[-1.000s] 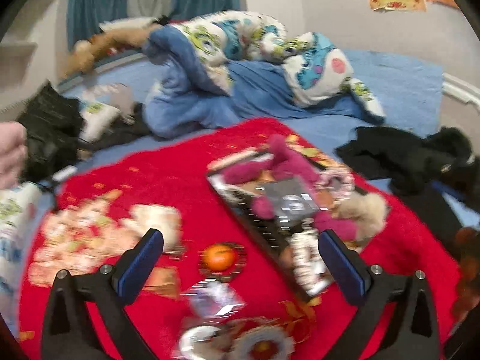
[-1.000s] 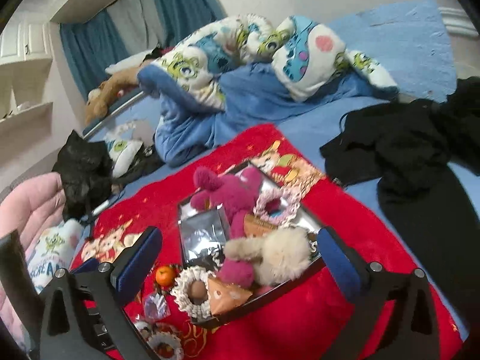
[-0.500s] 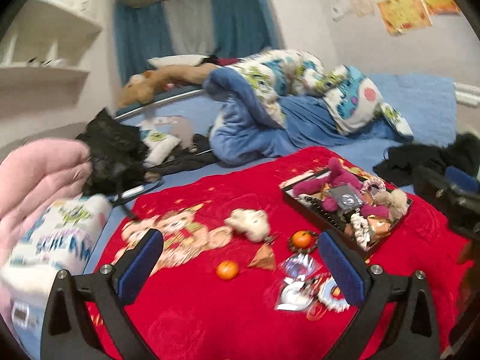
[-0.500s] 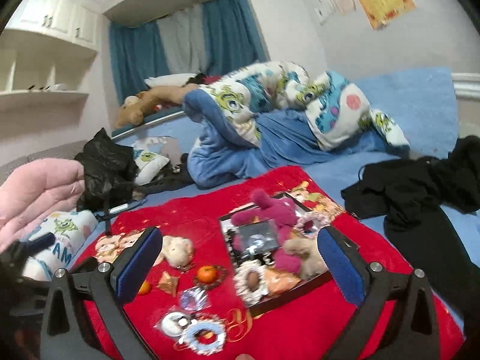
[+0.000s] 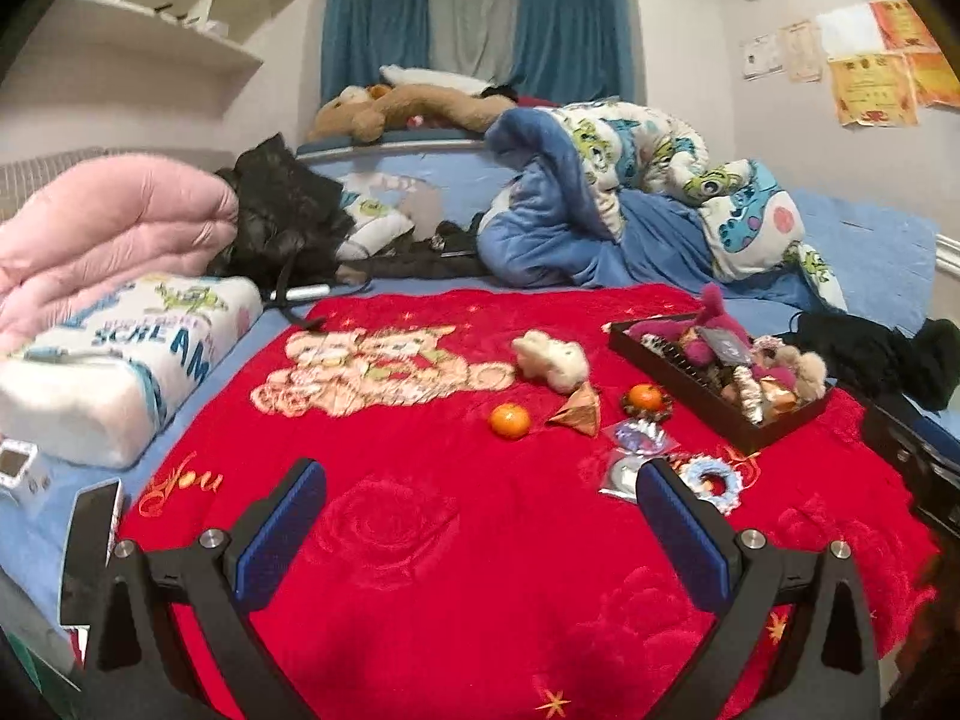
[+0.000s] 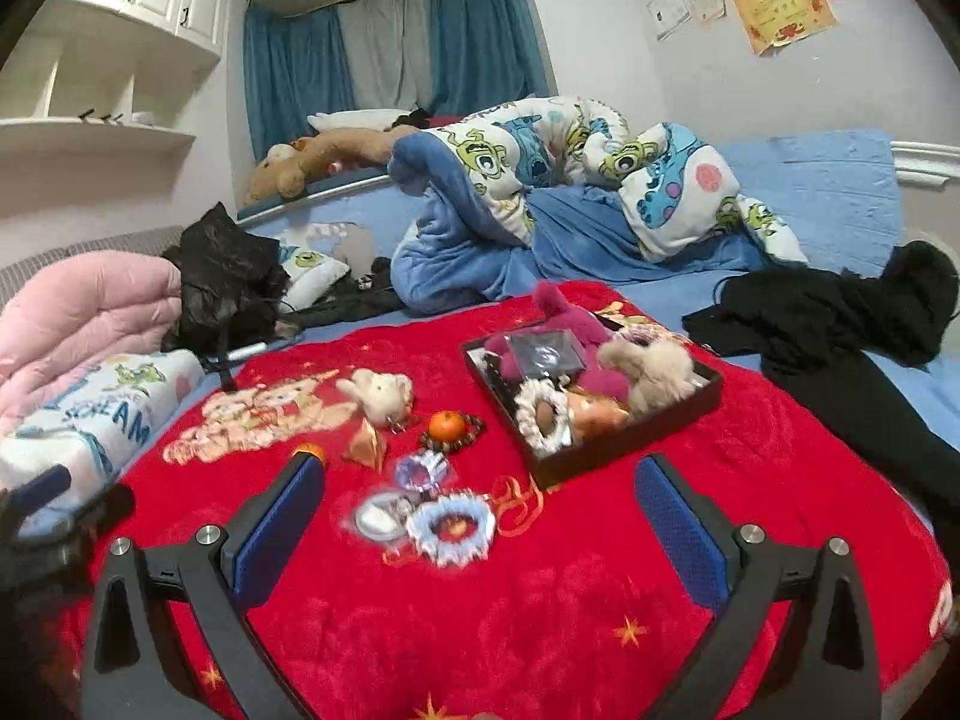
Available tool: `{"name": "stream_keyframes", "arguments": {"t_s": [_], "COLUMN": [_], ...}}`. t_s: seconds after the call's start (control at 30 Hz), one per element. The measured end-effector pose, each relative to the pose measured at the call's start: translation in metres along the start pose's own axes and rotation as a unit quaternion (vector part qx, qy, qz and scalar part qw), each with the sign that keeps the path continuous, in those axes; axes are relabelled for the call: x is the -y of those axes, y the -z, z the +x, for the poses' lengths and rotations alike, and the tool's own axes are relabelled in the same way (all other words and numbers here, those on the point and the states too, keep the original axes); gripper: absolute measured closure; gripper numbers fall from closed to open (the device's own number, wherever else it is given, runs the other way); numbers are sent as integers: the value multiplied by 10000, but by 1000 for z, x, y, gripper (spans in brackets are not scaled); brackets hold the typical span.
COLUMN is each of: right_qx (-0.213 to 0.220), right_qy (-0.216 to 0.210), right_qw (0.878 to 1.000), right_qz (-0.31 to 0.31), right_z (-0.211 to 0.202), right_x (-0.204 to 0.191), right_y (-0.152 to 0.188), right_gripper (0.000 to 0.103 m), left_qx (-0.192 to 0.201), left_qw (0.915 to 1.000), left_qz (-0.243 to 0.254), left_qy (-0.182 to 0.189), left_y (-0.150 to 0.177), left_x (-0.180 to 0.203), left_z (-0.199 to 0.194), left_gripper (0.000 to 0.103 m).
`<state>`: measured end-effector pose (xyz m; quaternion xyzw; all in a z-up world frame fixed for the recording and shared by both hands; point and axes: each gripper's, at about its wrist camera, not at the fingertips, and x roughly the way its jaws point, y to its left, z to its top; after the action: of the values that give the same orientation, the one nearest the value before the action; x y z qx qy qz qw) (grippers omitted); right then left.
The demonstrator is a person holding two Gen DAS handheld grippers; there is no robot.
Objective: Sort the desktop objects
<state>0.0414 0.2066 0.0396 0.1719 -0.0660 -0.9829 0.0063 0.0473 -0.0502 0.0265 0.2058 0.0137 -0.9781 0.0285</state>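
A black tray (image 6: pixel 690 405) (image 5: pixel 690 384) on the red blanket (image 5: pixel 450 540) holds a magenta plush (image 6: pixel 558 315), a beige plush (image 6: pixel 651 366), a dark packet and scrunchies. Loose beside it lie a cream plush (image 6: pixel 378 393) (image 5: pixel 552 360), two mandarins (image 5: pixel 510 420) (image 6: pixel 447 425), one ringed by a bead bracelet, a gold pyramid packet (image 5: pixel 579 411), a clear wrapped item (image 6: pixel 423 468) and a pale blue scrunchie (image 6: pixel 450 528). My left gripper (image 5: pixel 480 534) and right gripper (image 6: pixel 480 528) both stand open and hold nothing, back from the objects.
A pink quilt (image 5: pixel 108 240), a printed pillow (image 5: pixel 114 348) and a black bag (image 5: pixel 282 210) lie to the left. A rumpled blue duvet (image 6: pixel 540 180) fills the back. Black clothes (image 6: pixel 840 312) spread to the right of the blanket. A white device (image 5: pixel 18 468) sits at the left edge.
Both grippers have pulled back and up from the tray, so the whole blanket now shows. Jaws stayed open and nothing was picked up.
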Motion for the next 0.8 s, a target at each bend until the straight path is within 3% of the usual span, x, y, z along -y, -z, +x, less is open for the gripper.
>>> {"name": "stream_keyframes", "arguments": {"t_s": [0.17, 0.27, 0.47, 0.63, 0.8], "right_qx": [-72, -113, -680, -697, -841], "right_qy": [249, 634, 487, 493, 425], "right_qw": [9995, 9977, 9965, 9954, 9952], "right_qz": [205, 219, -8, -428, -279], "right_z": [0, 7, 36, 40, 48], "right_x": [9, 15, 6, -18, -19], "right_y": [7, 6, 10, 13, 16], "right_gripper": [0, 0, 0, 0, 0], "left_qx": [-84, -100, -198, -162, -133], "left_qw": [9990, 9988, 9989, 9986, 9987], "left_qz": [394, 471, 416, 507, 482], "left_qy": [-202, -125, -17, 53, 140], "left_y": [9, 8, 9, 10, 10], "left_x": [6, 10, 14, 22, 21], "left_z": [24, 33, 43, 43, 40], "left_gripper": [0, 0, 0, 0, 0]}}
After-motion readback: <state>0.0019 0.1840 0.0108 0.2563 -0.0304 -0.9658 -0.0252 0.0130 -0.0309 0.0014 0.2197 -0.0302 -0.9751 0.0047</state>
